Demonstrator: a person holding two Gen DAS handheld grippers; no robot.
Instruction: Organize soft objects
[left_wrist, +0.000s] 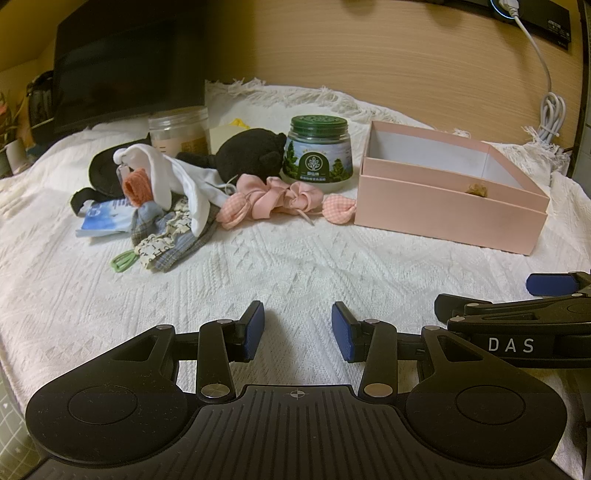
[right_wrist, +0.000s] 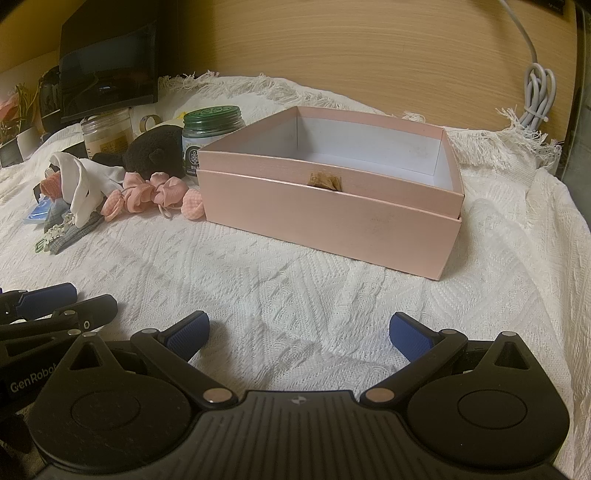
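Nearest the cameras, the left gripper (left_wrist: 298, 330) and the right gripper (right_wrist: 299, 334) hovered side by side over the white woven cloth (left_wrist: 280, 266), both with jaws apart and nothing between the blue pads. Farther back on the right stood an open pink box (right_wrist: 332, 218), seated in its lid, its white inside bare in the part that showed. To its left lay the heap of soft things: a pink scrunchie (left_wrist: 280, 195), a white glove (left_wrist: 173, 177), patterned fabric (left_wrist: 173, 240) and a black plush toy (left_wrist: 251, 155), all outside the box. Behind them stood a green-lidded jar (left_wrist: 318, 151), touching the plush, and a clear jar (left_wrist: 180, 133).
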